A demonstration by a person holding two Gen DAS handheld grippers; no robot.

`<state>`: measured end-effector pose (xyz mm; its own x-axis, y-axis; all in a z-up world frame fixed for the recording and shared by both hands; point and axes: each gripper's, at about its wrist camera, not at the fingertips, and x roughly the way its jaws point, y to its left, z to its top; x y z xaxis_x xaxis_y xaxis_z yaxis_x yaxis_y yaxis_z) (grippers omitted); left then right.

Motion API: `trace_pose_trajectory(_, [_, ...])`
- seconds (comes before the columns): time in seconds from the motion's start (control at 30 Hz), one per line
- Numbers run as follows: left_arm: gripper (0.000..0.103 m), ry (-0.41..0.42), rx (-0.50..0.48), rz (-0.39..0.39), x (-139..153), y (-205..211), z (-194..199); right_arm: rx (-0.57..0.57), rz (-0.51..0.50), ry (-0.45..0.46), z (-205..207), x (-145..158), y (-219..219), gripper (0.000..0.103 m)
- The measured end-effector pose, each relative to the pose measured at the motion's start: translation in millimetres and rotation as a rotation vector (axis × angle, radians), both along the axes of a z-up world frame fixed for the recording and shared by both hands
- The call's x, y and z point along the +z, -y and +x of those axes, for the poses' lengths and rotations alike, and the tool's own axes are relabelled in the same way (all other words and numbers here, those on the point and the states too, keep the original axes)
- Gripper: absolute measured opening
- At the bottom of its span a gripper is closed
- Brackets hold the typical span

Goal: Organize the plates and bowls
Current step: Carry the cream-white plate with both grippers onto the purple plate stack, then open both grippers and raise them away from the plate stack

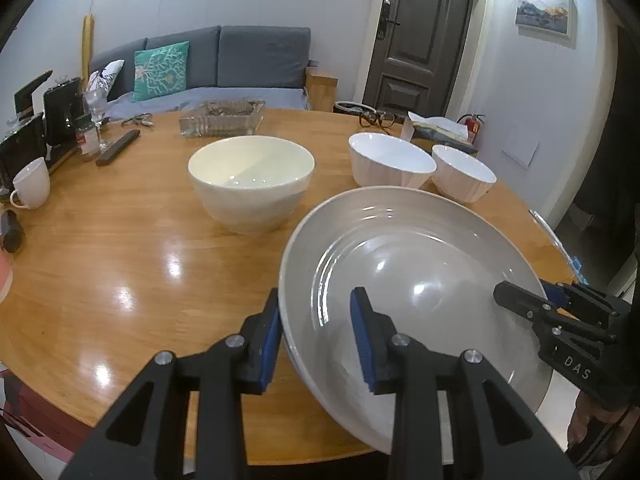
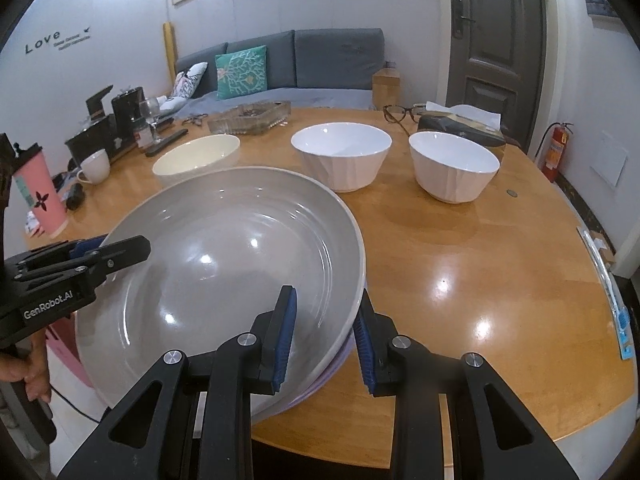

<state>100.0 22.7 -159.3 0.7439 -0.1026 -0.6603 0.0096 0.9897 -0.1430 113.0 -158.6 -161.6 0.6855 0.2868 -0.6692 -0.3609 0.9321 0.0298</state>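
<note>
A large grey plate (image 1: pixel 416 280) is held between both grippers near the table's front edge; it also shows in the right wrist view (image 2: pixel 224 256), with a purple plate (image 2: pixel 320 380) just under it. My left gripper (image 1: pixel 316 340) is shut on the plate stack's left rim. My right gripper (image 2: pixel 326 340) is shut on its right rim, one finger above and one below. A cream bowl (image 1: pixel 251 182) stands at the table's middle. Two white faceted bowls (image 2: pixel 341 156) (image 2: pixel 454 164) stand behind to the right.
The round wooden table (image 1: pixel 120 264) carries a glass tray (image 1: pixel 222 118), a white mug (image 1: pixel 31 184), a remote (image 1: pixel 118 147), glasses (image 2: pixel 402 113), a tissue pack (image 2: pixel 460 120) and a pink tumbler (image 2: pixel 40 196). A blue-handled brush (image 2: pixel 608 292) lies at the right edge.
</note>
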Motion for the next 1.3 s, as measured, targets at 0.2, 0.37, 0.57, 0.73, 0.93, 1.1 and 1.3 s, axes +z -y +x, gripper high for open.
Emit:
trace_pose_trajectory(0.2, [0.029, -0.001, 0.003, 0.012, -3.3, 2.7, 3.7, -0.006, -0.012, 0.006, -0.1, -3.7, 0.9, 0.024])
trace_pose_trajectory(0.37, [0.032, -0.007, 0.008, 0.019, -6.2, 1.8, 5.2, -0.013, -0.016, 0.003, -0.3, -5.1, 1.8, 0.027])
trace_pose_trajectory(0.57, [0.032, -0.009, 0.003, 0.019, -7.6, 3.1, 5.9, -0.01, -0.047, 0.015, -1.9, -5.2, -0.7, 0.03])
trace_pose_trajectory(0.73, [0.032, -0.01, 0.009, 0.015, -8.2, 3.2, 6.8, -0.007, -0.038, 0.014, -2.9, -4.3, 1.0, 0.03])
trace_pose_trajectory(0.93, [0.037, -0.001, 0.013, 0.007, -6.6, 1.0, 4.6, -0.005, -0.027, 0.051, -8.5, 6.9, 4.3, 0.03])
trace_pose_trajectory(1.1, [0.037, -0.003, 0.01, 0.007, -6.6, 1.5, 4.6, 0.003, -0.032, 0.044, -8.8, 5.4, 1.5, 0.031])
trace_pose_trajectory(1.3, [0.038, -0.004, 0.007, 0.007, -7.7, 0.8, 4.9, 0.005, -0.031, 0.033, -7.1, 1.1, -0.2, 0.03])
